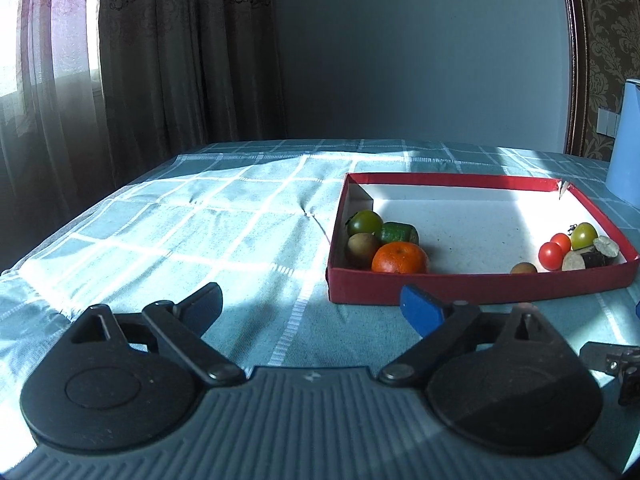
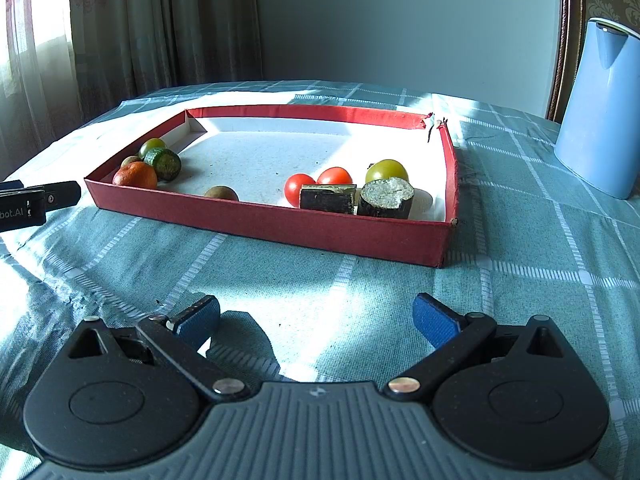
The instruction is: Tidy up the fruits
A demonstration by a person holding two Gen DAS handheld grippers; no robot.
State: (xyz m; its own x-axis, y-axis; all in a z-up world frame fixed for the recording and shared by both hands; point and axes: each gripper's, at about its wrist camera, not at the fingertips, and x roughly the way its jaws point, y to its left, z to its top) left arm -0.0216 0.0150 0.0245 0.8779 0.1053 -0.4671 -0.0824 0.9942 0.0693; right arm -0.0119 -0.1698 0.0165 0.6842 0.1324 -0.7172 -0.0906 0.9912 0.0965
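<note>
Both the left claw (image 1: pixel 310 304) and the right claw (image 2: pixel 316 316) gape apart, empty; the fruits lie in the red box (image 2: pixel 280 224) at twelve o'clock, an orange (image 1: pixel 399 258) at its nine o'clock end

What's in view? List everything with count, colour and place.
box: 1, red outside, white inside, on the tablecloth
orange: 1, orange, box's near left corner
green tomatoes: 2, green, one at each end of the box
green cut piece: 1, dark green, beside the orange
brown fruits: 2, brown, one behind the orange, one by the front wall
red tomatoes: 2, red, right half of the box
dark cut pieces: 2, black skin, pale cut faces, near right corner
jug: 1, blue, right of the box
tablecloth: 1, teal with white checks
curtains: patterned brown, back left
left gripper: open, empty, before the box
right gripper: open, empty, before the box
</note>
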